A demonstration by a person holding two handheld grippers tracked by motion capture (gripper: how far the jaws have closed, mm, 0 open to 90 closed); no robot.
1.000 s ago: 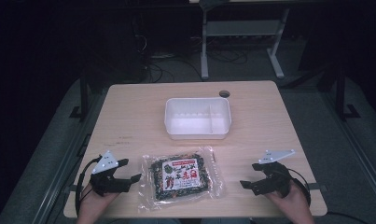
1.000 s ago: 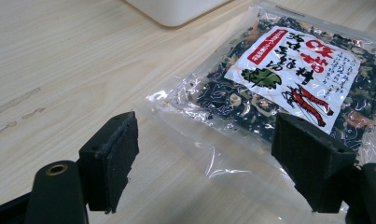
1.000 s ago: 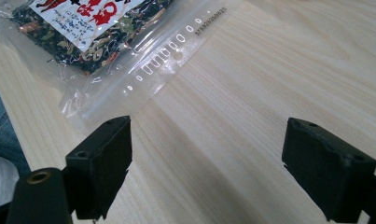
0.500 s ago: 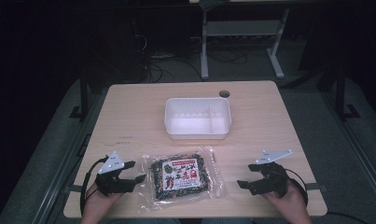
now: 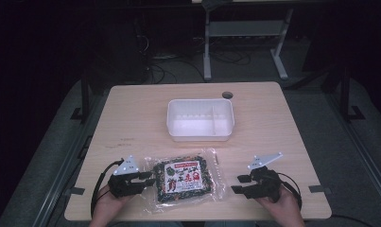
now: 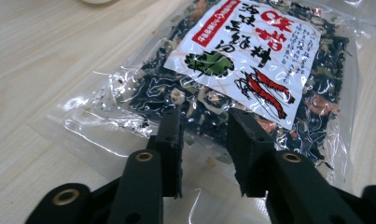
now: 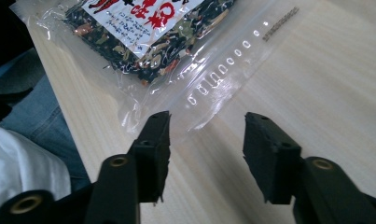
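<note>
A clear bag of dried dark seaweed mix [image 5: 186, 178] with a white and red label lies flat near the table's front edge. My left gripper [image 5: 149, 178] is at the bag's left edge. In the left gripper view its jaws [image 6: 204, 122] stand open a little, hovering over the bag [image 6: 251, 51] with plastic showing between them. My right gripper [image 5: 237, 184] sits on the table just right of the bag. In the right gripper view it is open wide [image 7: 206, 126], with the bag's clear sealed strip [image 7: 213, 79] just ahead of the jaws and not touched.
A white plastic bin [image 5: 201, 119] with a divider stands behind the bag at mid-table. A cable hole [image 5: 227, 95] is near the far edge. Bare wood [image 5: 131, 118] lies to either side. The person's jeans [image 7: 45, 112] show past the front edge.
My left gripper has slid right from beside the bag until its jaws reach over the bag's left edge. The right gripper has edged slightly left toward the bag.
</note>
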